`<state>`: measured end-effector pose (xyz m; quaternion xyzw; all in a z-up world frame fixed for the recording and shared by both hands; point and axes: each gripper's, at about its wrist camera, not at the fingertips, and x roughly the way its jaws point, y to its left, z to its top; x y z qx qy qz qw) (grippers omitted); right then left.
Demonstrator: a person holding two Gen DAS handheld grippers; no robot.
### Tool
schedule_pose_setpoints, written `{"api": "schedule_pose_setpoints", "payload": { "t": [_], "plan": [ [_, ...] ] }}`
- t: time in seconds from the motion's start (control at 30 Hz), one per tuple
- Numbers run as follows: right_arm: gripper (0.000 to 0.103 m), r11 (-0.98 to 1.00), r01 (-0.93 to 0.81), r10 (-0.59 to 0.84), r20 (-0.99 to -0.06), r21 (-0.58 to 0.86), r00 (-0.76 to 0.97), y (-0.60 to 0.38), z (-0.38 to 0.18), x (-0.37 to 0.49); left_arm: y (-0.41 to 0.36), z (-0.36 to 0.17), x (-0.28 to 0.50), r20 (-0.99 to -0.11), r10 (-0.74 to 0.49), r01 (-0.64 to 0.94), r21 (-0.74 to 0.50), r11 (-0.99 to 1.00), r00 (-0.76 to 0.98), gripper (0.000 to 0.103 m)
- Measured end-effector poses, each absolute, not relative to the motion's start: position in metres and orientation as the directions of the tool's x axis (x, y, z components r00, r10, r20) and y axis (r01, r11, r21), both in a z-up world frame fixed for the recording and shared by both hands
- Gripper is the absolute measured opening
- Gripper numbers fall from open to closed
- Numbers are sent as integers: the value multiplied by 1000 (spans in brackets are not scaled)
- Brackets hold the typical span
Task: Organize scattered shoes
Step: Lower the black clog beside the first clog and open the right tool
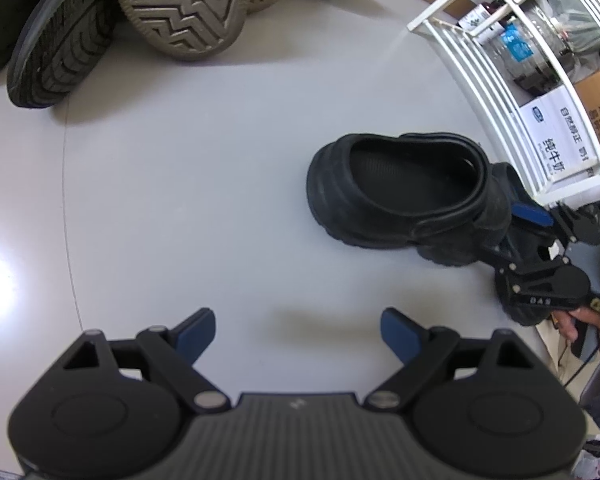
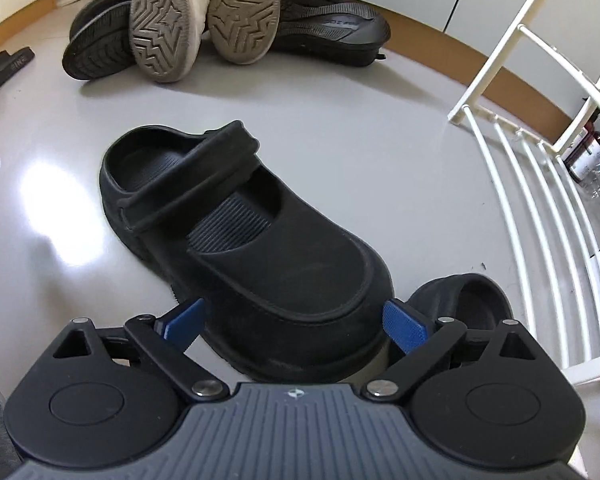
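Black clog (image 1: 404,192) upright on grey floor (image 1: 220,180), beside white rack (image 1: 496,92); left gripper (image 1: 298,336) spread wide, nothing between.
Right wrist: clog toe between right gripper (image 2: 294,324) pads, jaws wide, not pressing; second clog (image 2: 460,300) just right.

Below me lies a glossy pale grey floor (image 2: 360,128) with a bright light glare (image 2: 56,216). A brown skirting strip (image 2: 440,52) edges it, and a white slatted rack (image 2: 540,200) stands at its right edge.
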<state>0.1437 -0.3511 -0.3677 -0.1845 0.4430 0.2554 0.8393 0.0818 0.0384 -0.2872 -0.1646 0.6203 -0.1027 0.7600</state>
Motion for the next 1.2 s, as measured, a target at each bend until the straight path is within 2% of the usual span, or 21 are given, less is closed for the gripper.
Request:
{"api": "schedule_pose_setpoints", "payload": {
  "t": [0.2,0.57,0.83,1.2],
  "plan": [
    [99,805,-592,292,-844,-38,450,-354,-365,135,38,-290,80,-910,-359,-54,-377,925,207,91],
    [99,812,-576,226,-858,-97,462,-354,-374,145,34,-295,73,-910,-359,-67,-379,923,207,91],
    [100,800,-594,257,-846,-85,467,-350,-374,150,34,-292,75,-912,-359,-63,-378,924,199,91],
    [100,808,-586,330,-874,65,358,-355,-362,125,35,-293,76,-912,-359,-72,-379,923,200,91]
  ]
}}
